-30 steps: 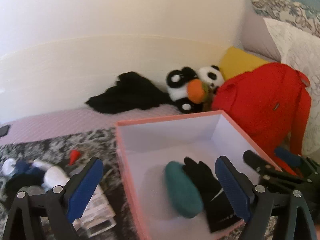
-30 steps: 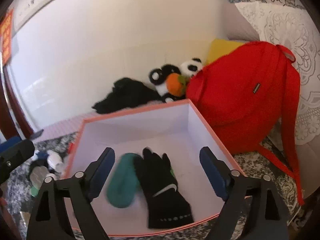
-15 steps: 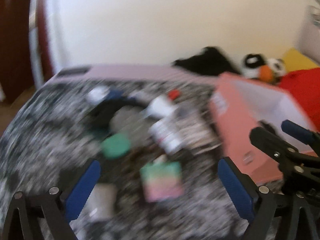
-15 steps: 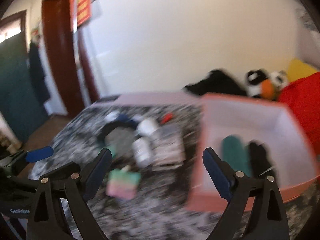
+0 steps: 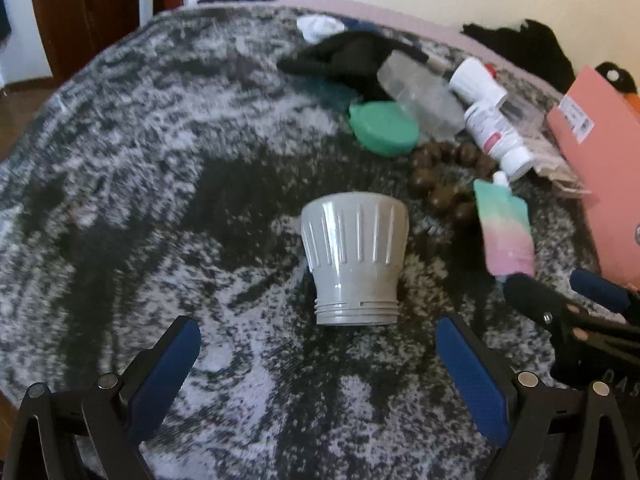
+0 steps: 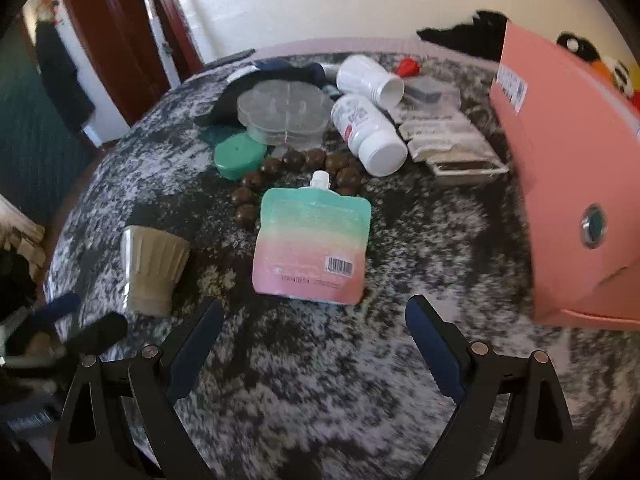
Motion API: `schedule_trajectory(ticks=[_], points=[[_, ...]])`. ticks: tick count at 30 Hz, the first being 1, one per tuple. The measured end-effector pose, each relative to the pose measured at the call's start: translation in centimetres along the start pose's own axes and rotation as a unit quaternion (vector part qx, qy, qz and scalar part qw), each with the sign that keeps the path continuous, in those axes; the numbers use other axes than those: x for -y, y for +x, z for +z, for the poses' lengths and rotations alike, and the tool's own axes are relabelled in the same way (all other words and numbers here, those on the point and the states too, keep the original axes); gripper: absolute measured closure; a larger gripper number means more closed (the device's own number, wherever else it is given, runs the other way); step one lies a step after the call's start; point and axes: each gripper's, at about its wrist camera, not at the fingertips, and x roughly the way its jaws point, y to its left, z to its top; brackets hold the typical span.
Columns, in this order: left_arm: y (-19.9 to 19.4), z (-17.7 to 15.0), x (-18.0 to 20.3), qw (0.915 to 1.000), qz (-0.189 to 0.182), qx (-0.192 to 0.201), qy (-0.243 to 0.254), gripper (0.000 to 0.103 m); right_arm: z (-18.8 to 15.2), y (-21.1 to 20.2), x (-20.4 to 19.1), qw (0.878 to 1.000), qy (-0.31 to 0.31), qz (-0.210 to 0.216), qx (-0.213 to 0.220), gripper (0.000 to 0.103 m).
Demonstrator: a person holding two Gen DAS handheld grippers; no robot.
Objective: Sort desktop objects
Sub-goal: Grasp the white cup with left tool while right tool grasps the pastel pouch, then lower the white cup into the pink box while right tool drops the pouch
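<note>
Grey cup (image 5: 355, 258) lies on side on desk (image 5: 140, 168), between left tongs (image 5: 318, 364), wide apart, ready to grab. Right tongs (image 6: 314, 354) apart, empty, lined up on pouch (image 6: 312, 246).

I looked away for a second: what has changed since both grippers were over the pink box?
Both grippers swung left, off the pink box and down toward the loose items. The left gripper now faces the grey cup; the right gripper, whose jaws have just been opening, faces the pastel pouch. Both are open and empty. The items have not visibly moved.
</note>
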Motion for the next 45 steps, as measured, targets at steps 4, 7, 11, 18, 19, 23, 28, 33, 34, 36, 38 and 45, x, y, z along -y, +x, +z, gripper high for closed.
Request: schedule_trajectory(ticks=[4,7,11,18,19,23,28,33,34,36,38,45], points=[[1.7,0.5,0.1,0.9999,-0.005,-0.011,0.000,0.005,0.5,2.1,0.3,1.000,0.022,-0.005,-0.010,0.008],[2.9,0.8,0.2,0.9998,-0.006,-0.018,0.000,0.005,1.1,3.0,0.4,0.999,0.030,-0.012,-0.010,0.008],[4.3,1.2,0.2,0.9997,-0.003,-0.025,0.000,0.005,1.9,4.0,-0.1,0.999,0.024,-0.035,-0.001,0.008],[4.8,1.8,0.5,0.9999,0.010,-0.007,0.001,0.012,1.8,4.1,-0.5,0.998,-0.016,-0.059,0.012,0.033],[4.8,1.8,0.6,0.9999,0.010,-0.005,0.004,0.020,1.8,4.0,-0.5,0.998,-0.017,-0.056,0.012,0.033],[4.4,1.7,1.3,0.9997,0.000,0.002,0.023,0.052,1.6,3.5,-0.3,0.999,-0.016,-0.047,0.009,0.035],[3.6,1.1,1.1,0.9998,-0.012,0.003,0.013,0.052,1.1,2.9,-0.5,0.999,-0.014,-0.029,0.005,0.040],[2.0,0.7,1.4,0.9997,-0.016,0.010,0.016,0.052,0.5,1.7,-0.8,1.000,-0.014,-0.009,0.001,0.042],[1.6,0.7,1.5,0.9996,-0.016,0.013,0.018,0.052,0.3,1.5,-0.9,1.000,-0.014,-0.005,0.001,0.042],[0.9,0.5,1.8,0.9995,-0.017,0.016,0.020,0.052,0.1,0.9,-1.1,1.000,-0.015,0.002,0.001,0.042],[0.1,0.4,2.1,0.9993,-0.018,0.021,0.024,0.052,-0.2,0.2,-1.3,1.000,-0.018,0.007,0.006,0.042],[-2.2,0.0,3.3,0.9986,-0.019,0.035,0.035,0.052,-1.0,-3.1,-1.3,0.999,-0.021,0.017,0.025,0.042]])
